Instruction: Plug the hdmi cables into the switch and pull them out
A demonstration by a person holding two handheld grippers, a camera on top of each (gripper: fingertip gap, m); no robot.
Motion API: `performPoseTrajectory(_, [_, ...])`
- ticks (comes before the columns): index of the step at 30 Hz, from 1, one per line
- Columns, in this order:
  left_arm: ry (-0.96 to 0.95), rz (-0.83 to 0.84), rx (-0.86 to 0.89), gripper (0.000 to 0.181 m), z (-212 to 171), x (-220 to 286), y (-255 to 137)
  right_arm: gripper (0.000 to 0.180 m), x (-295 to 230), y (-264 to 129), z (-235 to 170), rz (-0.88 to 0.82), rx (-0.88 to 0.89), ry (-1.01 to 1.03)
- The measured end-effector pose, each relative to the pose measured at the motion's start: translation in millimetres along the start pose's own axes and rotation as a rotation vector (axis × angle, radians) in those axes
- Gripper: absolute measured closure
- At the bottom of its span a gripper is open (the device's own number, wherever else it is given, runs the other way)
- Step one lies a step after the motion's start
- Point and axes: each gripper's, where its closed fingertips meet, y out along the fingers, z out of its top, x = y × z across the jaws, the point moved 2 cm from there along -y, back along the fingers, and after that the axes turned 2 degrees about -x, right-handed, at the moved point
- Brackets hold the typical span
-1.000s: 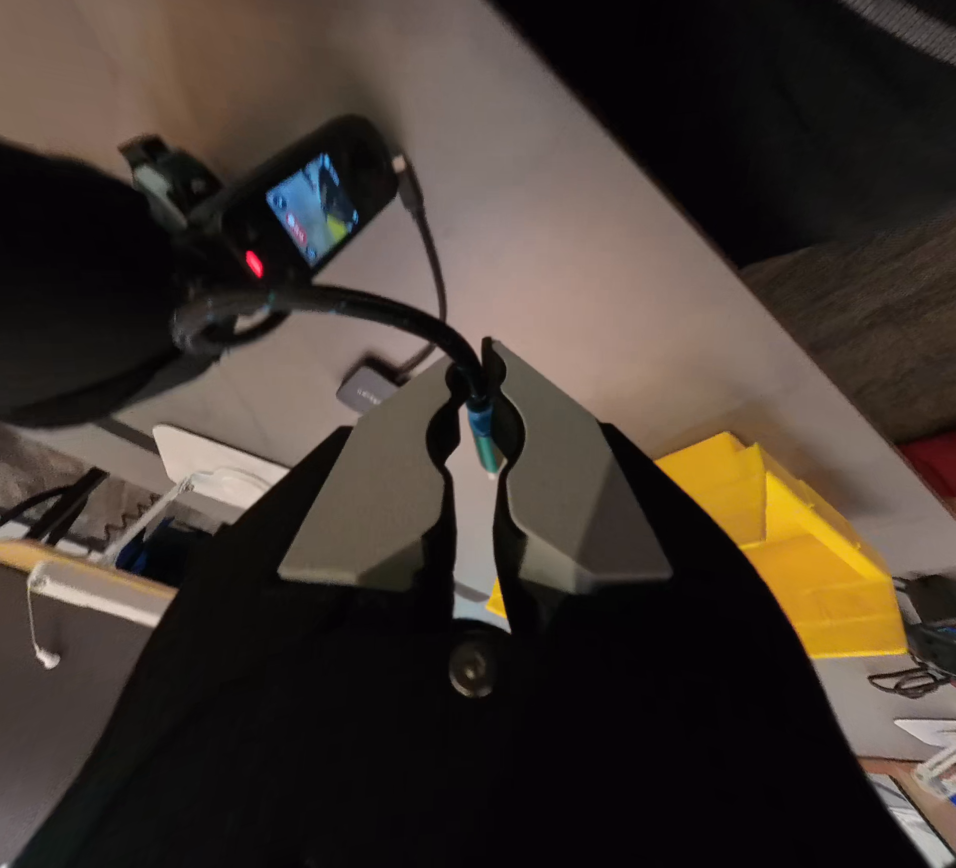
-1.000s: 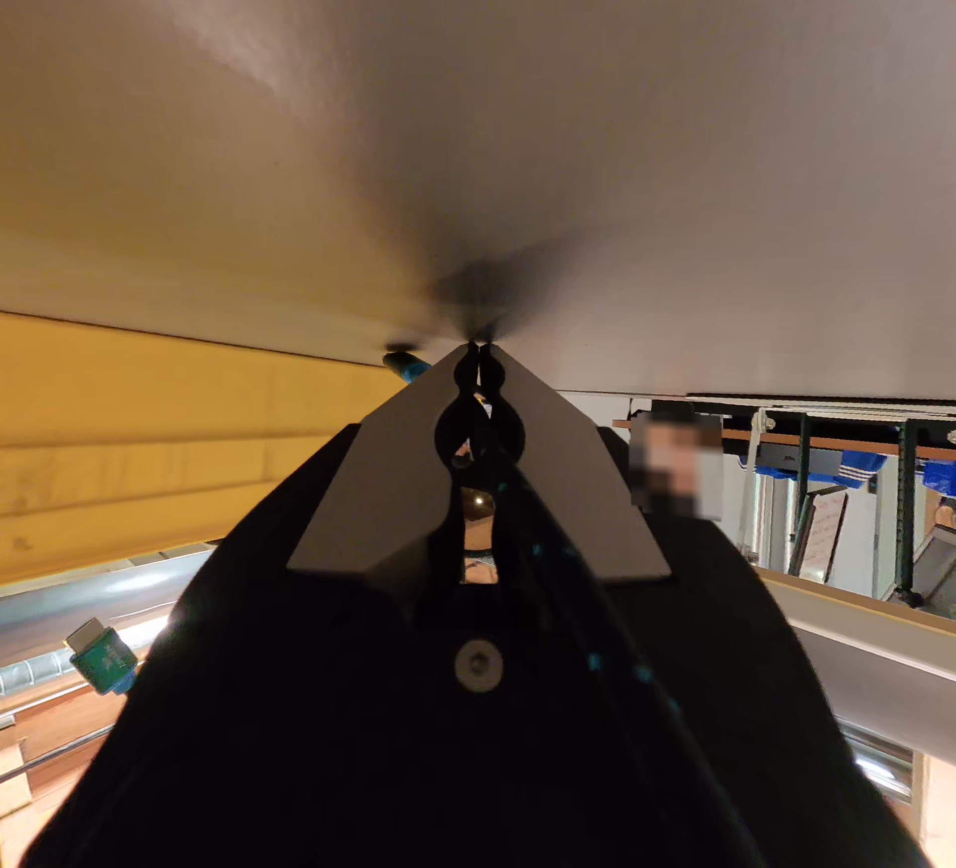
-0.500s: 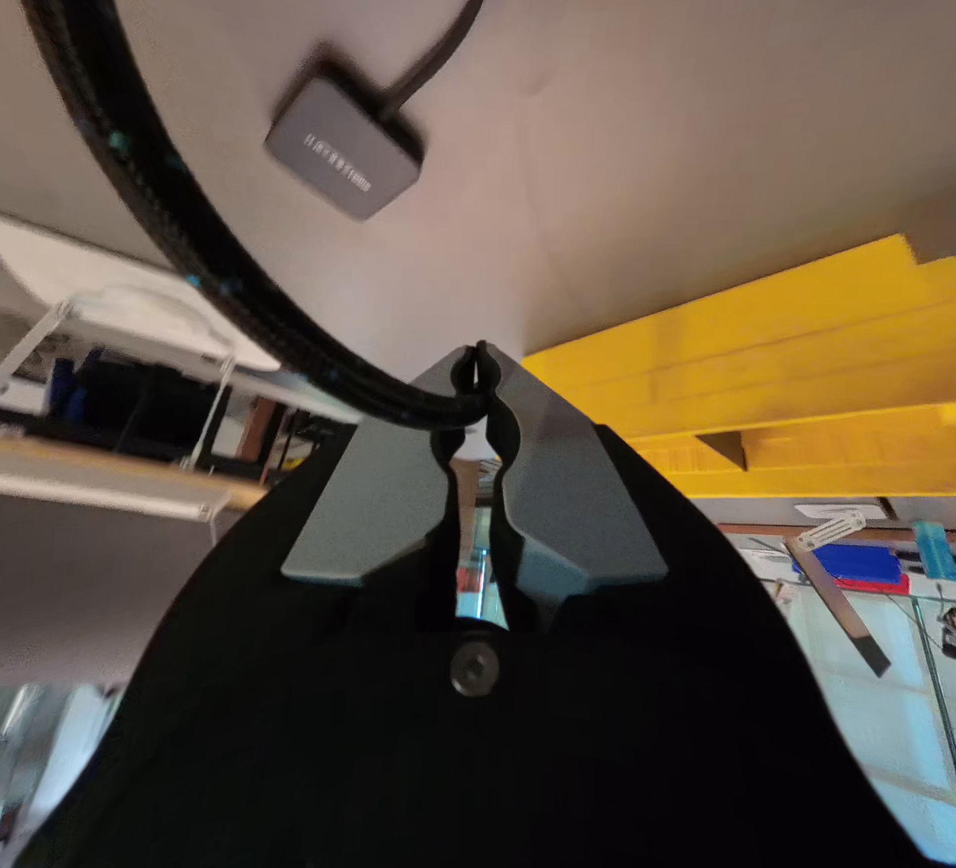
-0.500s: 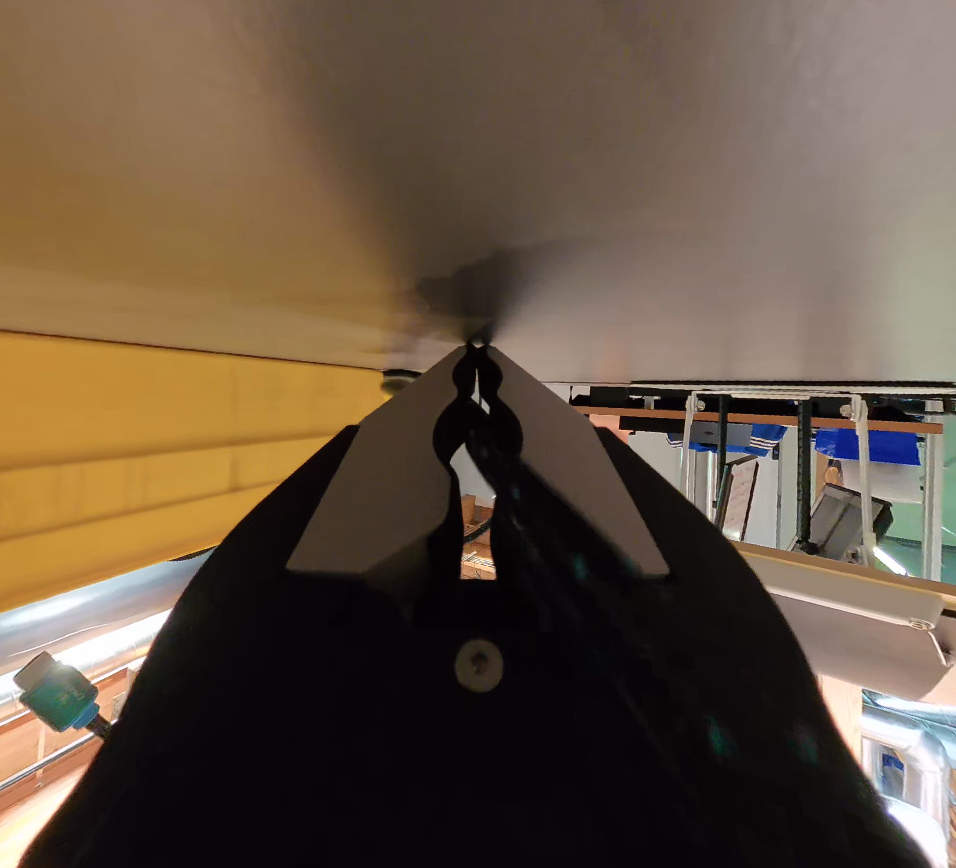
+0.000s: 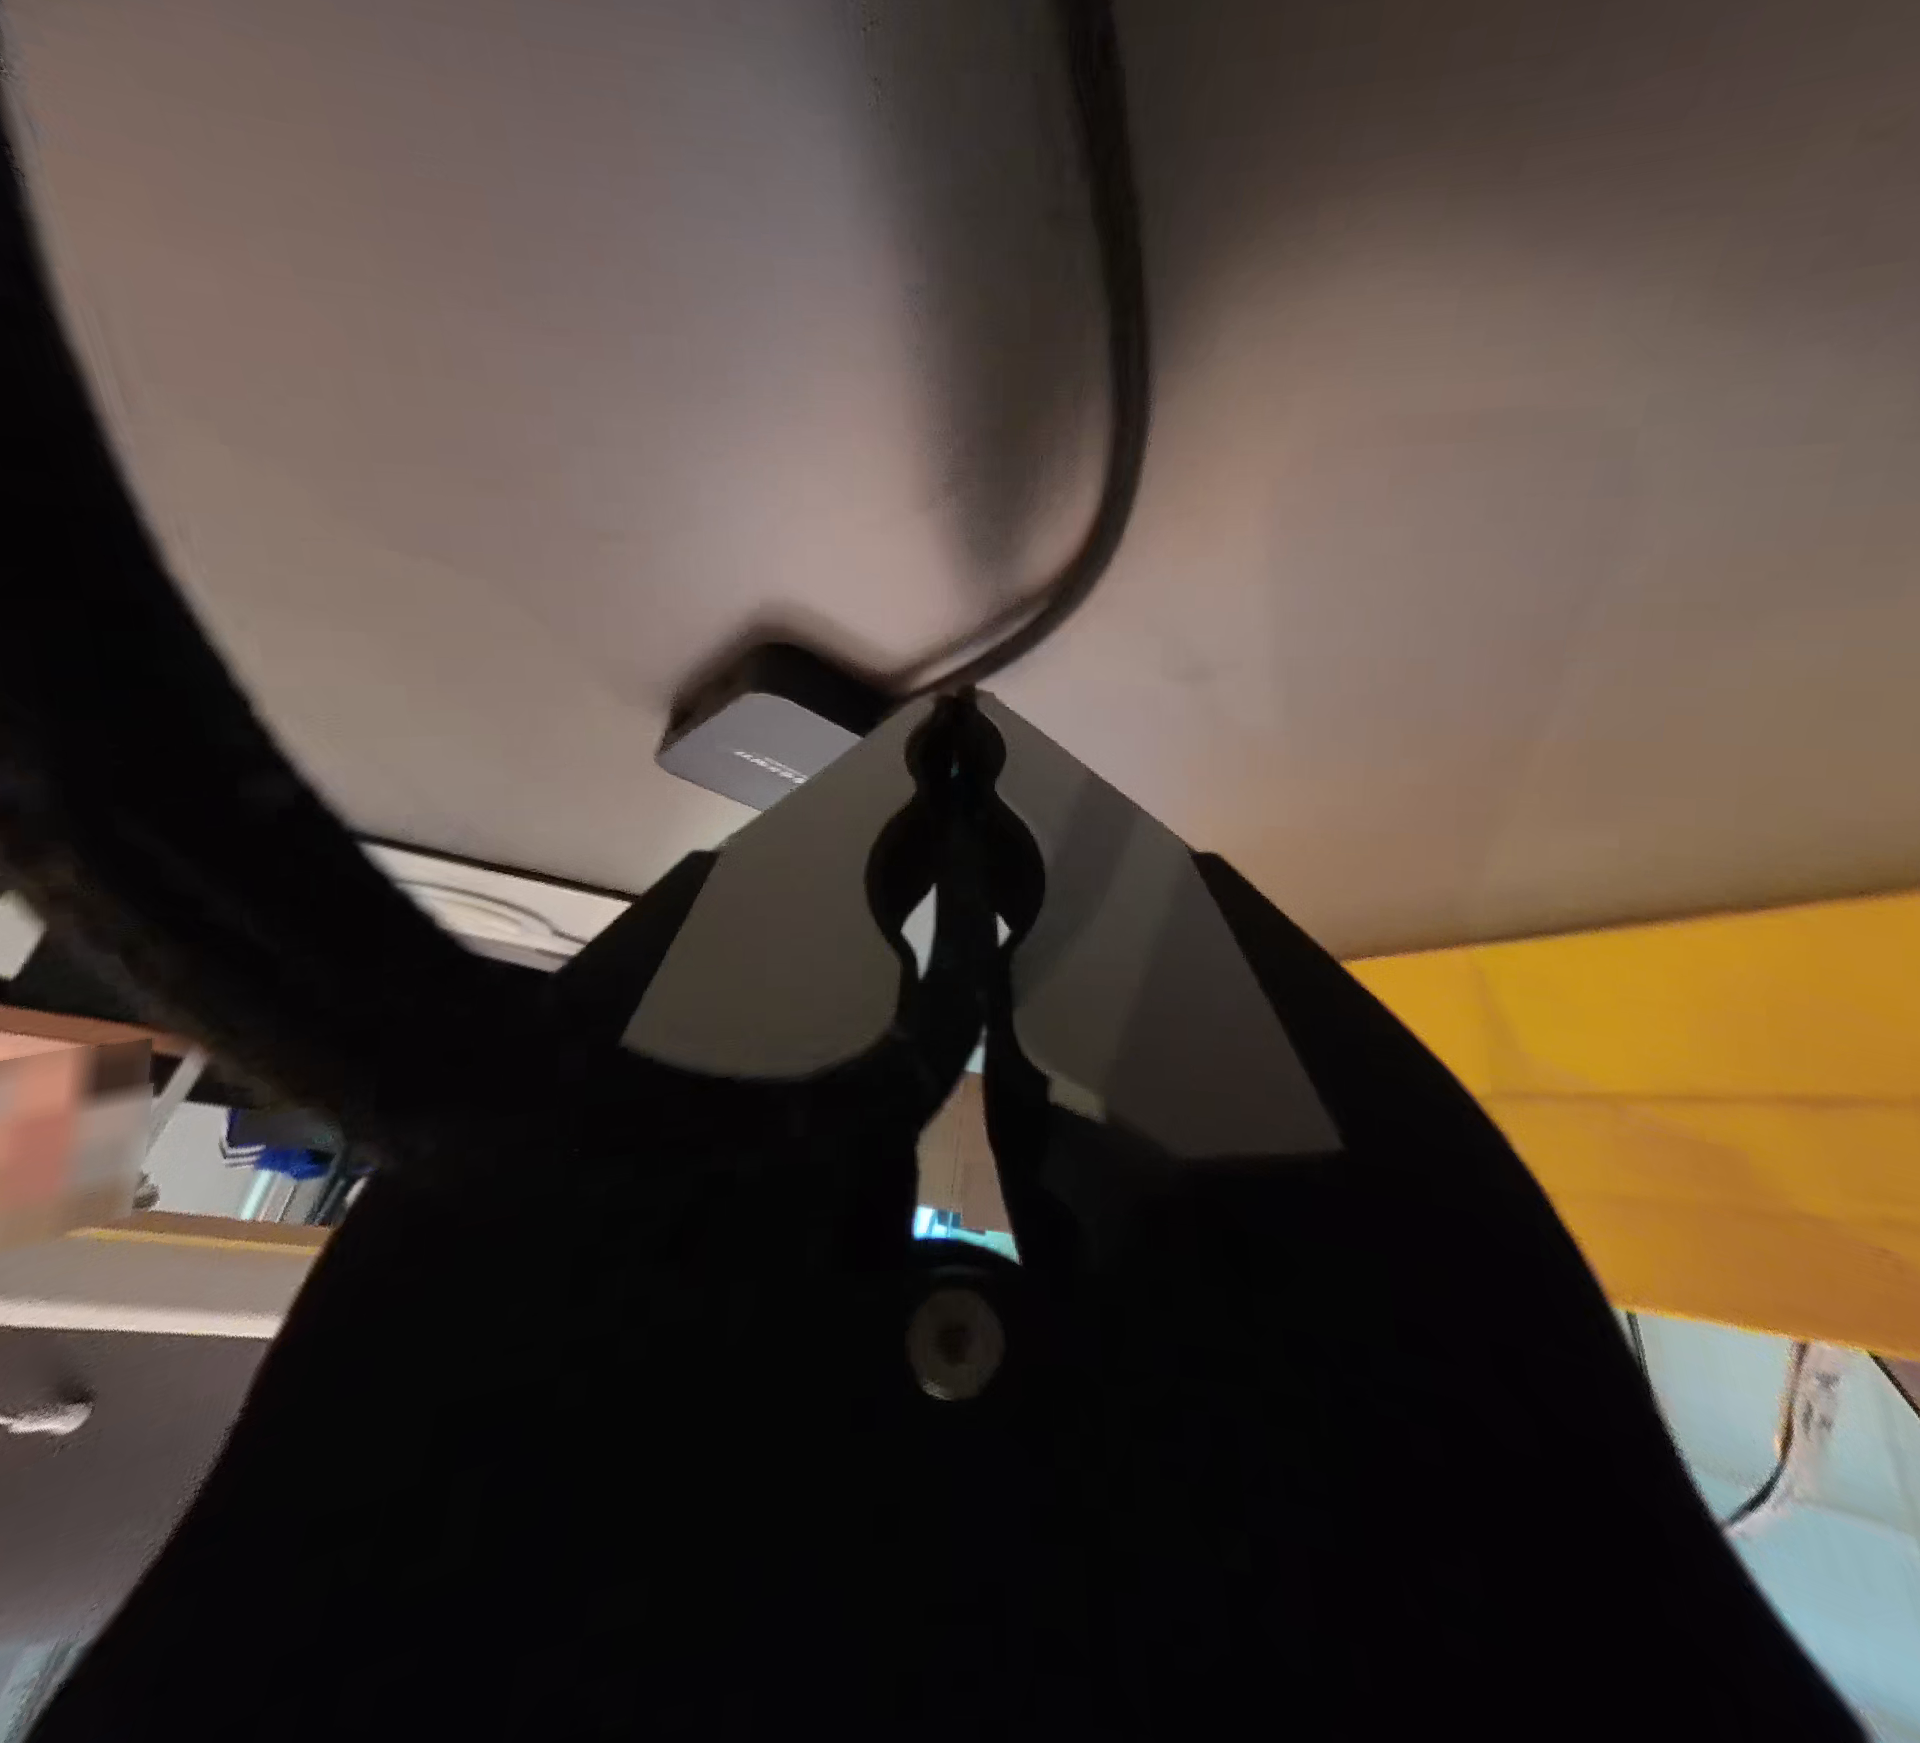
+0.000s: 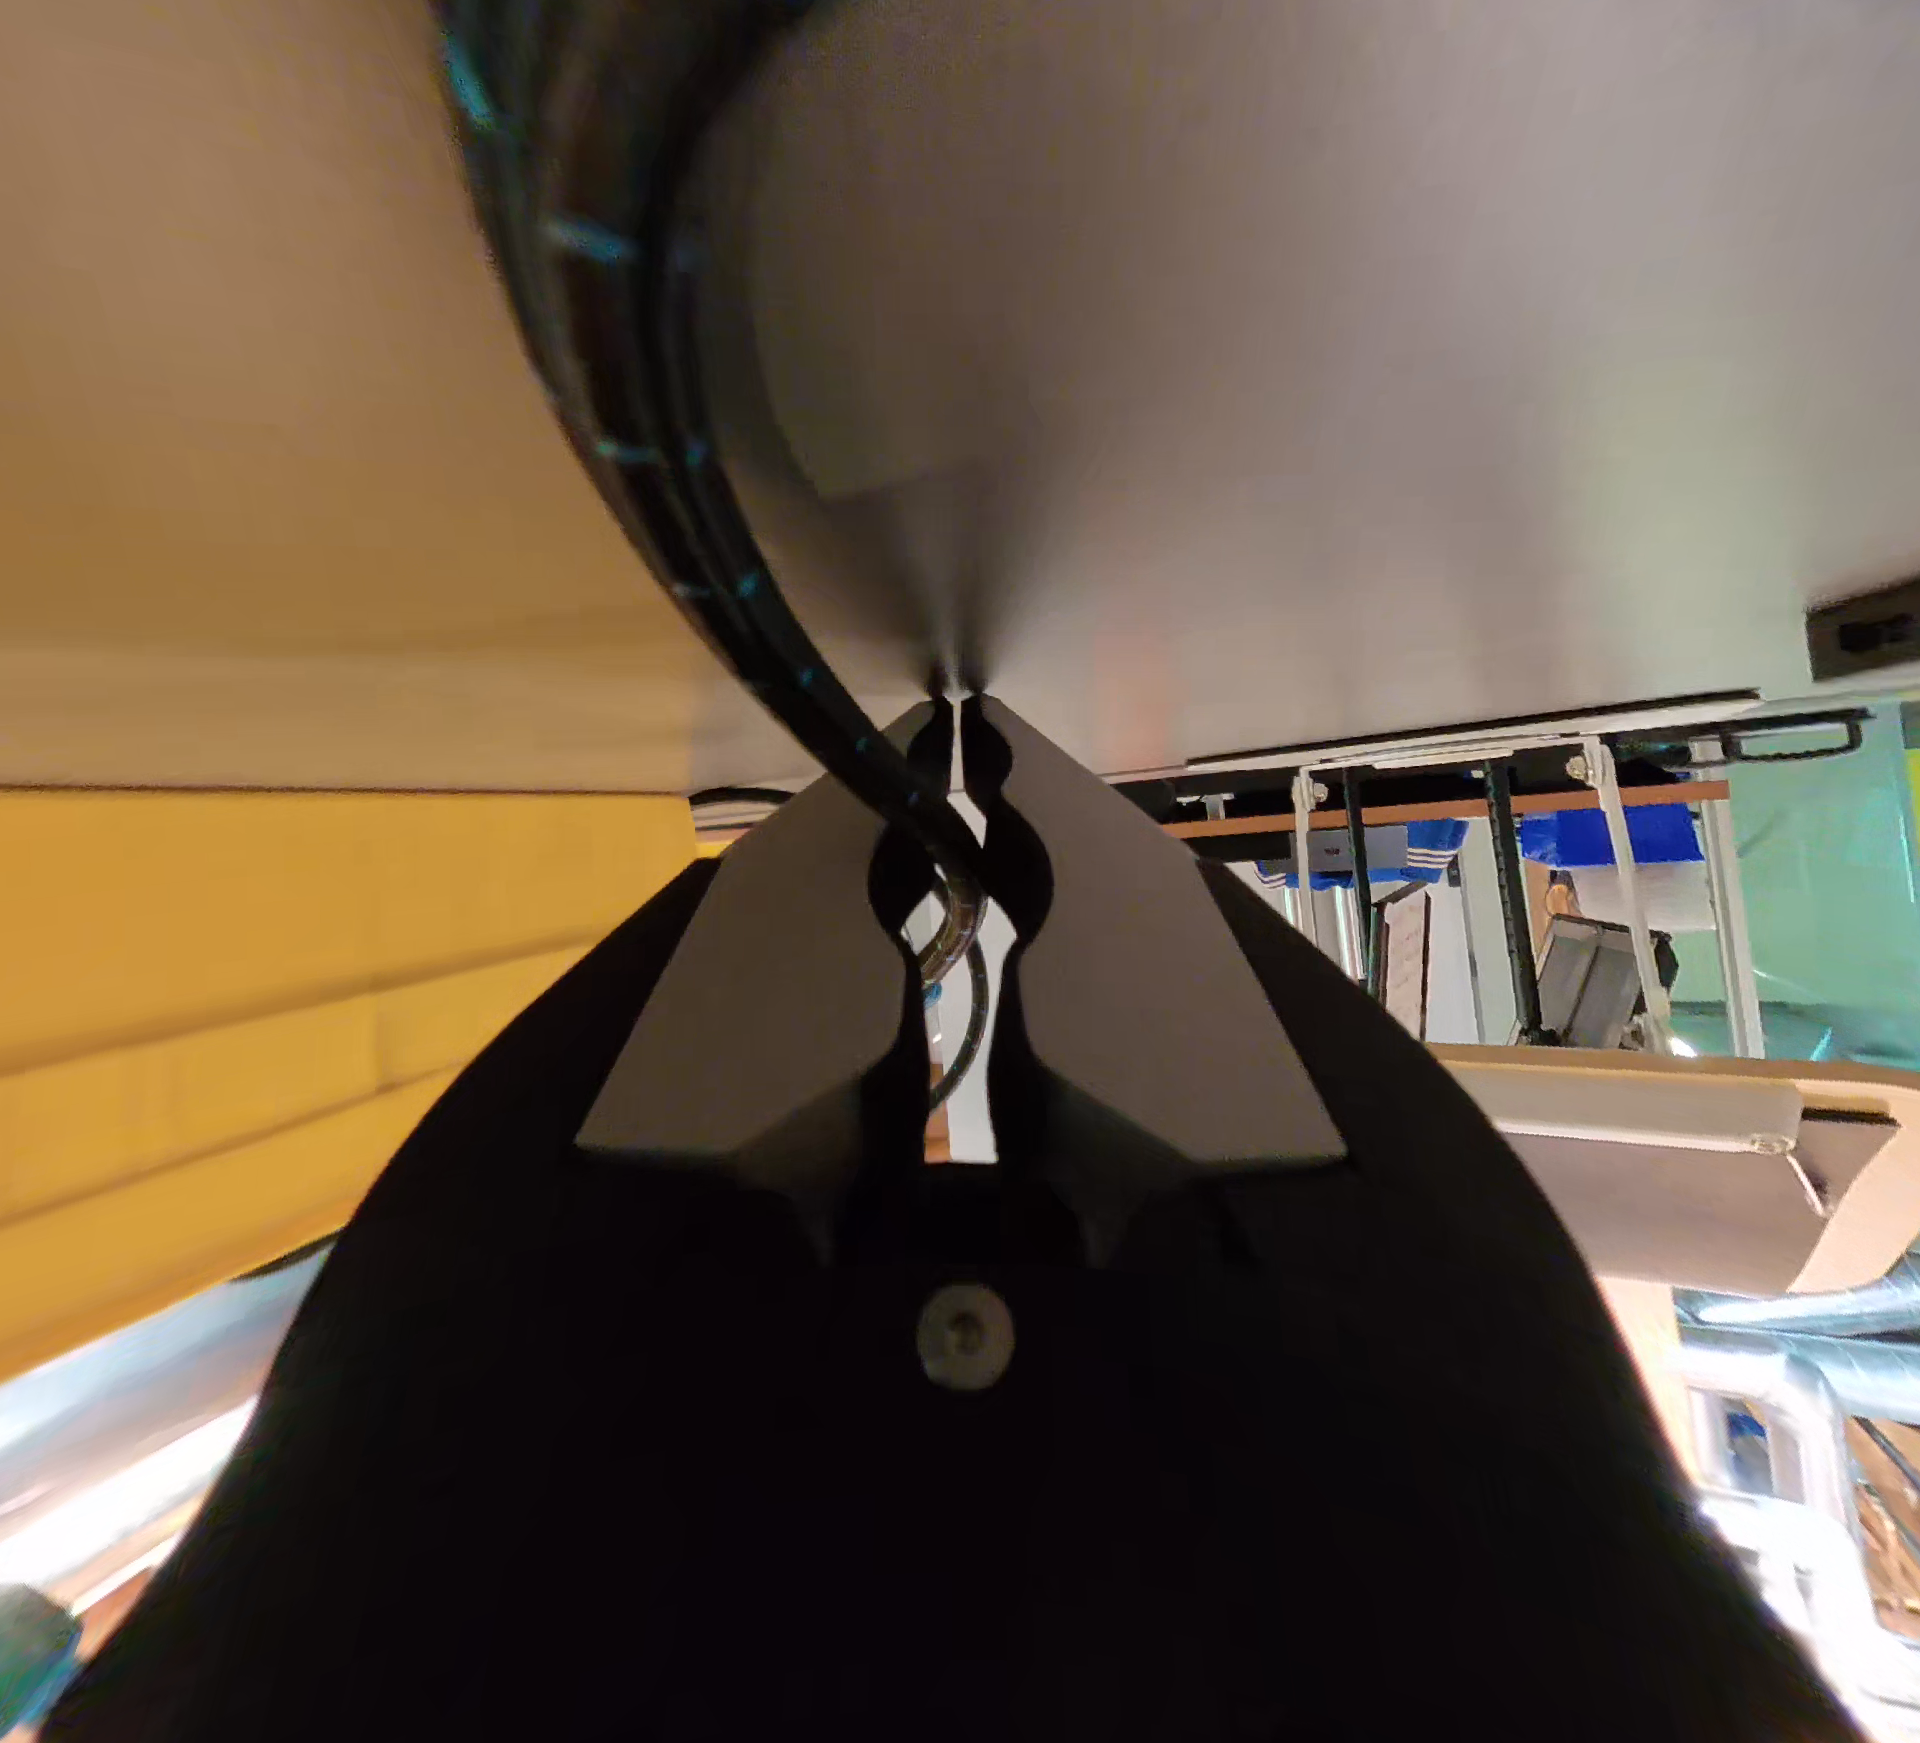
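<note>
Left wrist view: left gripper [image 5: 958, 706] has its fingers pressed tip to tip, clenched on a black braided HDMI cable [image 5: 961, 872] that runs down through the slot between them. A thick, blurred length of braided cable arcs down the left edge of the frame. Just above and left of the fingertips a small grey switch box [image 5: 753, 748] lies on the pale table [image 5: 1455, 343], partly hidden by the left finger. A thin black lead [image 5: 1117, 343] leaves the switch and climbs to the top centre. A yellow bin [image 5: 1662, 1070] fills the right middle.

Right wrist view: right gripper [image 6: 958, 706] has its tips nearly together with a thin gap showing. A black braided cable with teal flecks [image 6: 665, 405] drops from the upper left, crosses over the left finger and passes into the notch between the fingers; whether it is clamped or only threaded, cannot tell. Tips sit close to the table. Yellow bin [image 6: 312, 966] at left middle; shelving [image 6: 1455, 862] at right.
</note>
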Motion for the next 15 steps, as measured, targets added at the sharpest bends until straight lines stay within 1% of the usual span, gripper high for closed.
performPoseTrajectory(1, [-0.006, 0.014, 0.009, 0.181, 1.8, -4.4, 0.8, 0.18, 1.2, 1.0, -0.7, -0.009, 0.012, 0.015])
performPoseTrajectory(4, [-0.016, 0.034, 0.029, 0.181, 7.7, -10.7, 5.1, 0.18, 1.9, 5.6, -4.2, -0.018, 0.032, 0.053])
performPoseTrajectory(8, [0.033, 0.043, -0.018, 0.181, 11.2, -7.7, 7.6, 0.18, -0.6, 12.3, -9.1, -0.023, 0.038, 0.076])
performPoseTrajectory(10, [-0.009, 0.03, 0.01, 0.181, 10.6, -7.9, 7.6, 0.18, -3.3, 13.7, -11.2, -0.012, 0.041, 0.091])
performPoseTrajectory(11, [-0.039, 0.03, 0.021, 0.181, 8.7, -9.0, 7.4, 0.176, -8.1, 14.9, -13.0, 0.019, 0.04, 0.106])
performPoseTrajectory(13, [-0.089, 0.036, 0.021, 0.181, 3.0, -8.7, 8.6, 0.164, -13.8, 15.5, -16.2, 0.053, 0.057, 0.162])
performPoseTrajectory(15, [-0.169, 0.036, 0.041, 0.181, -1.2, -6.3, 9.3, 0.152, -26.6, 15.1, -21.9, 0.128, 0.068, 0.216])
